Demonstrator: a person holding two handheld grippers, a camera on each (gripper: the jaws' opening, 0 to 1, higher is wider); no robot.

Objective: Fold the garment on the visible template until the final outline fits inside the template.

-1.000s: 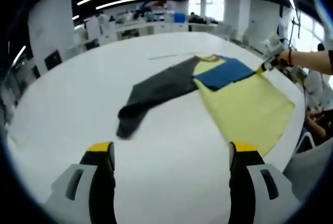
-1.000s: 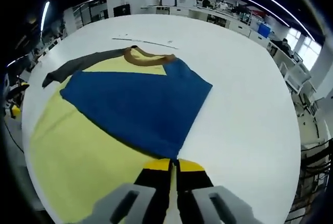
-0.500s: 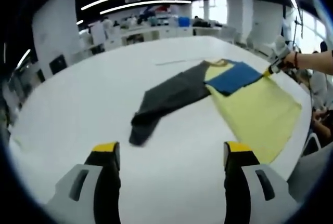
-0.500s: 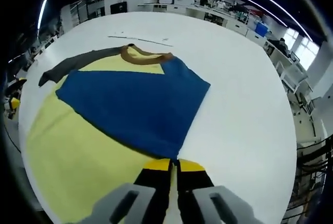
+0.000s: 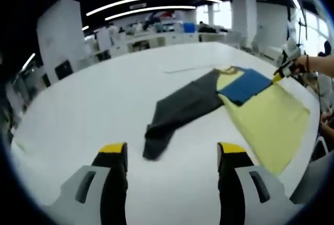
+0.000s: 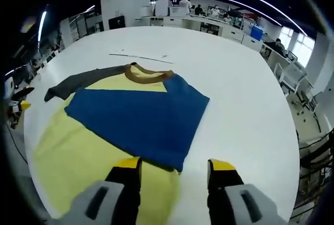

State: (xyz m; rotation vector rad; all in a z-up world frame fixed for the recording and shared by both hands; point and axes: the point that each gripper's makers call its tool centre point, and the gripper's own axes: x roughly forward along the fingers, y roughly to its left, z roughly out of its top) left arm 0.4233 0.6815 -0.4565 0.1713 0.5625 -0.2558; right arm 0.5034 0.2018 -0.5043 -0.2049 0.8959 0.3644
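White table [image 6: 245, 84], office behind; garment [image 6: 130, 115] flat; left gripper [image 5: 172, 154], right gripper [image 6: 173, 168] agape, empty.

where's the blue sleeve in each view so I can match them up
Left gripper view: blue sleeve upper right, beside the right gripper.
Right gripper view: blue sleeve centre, just ahead of the open fingers.
Shared landmark: brown collar.
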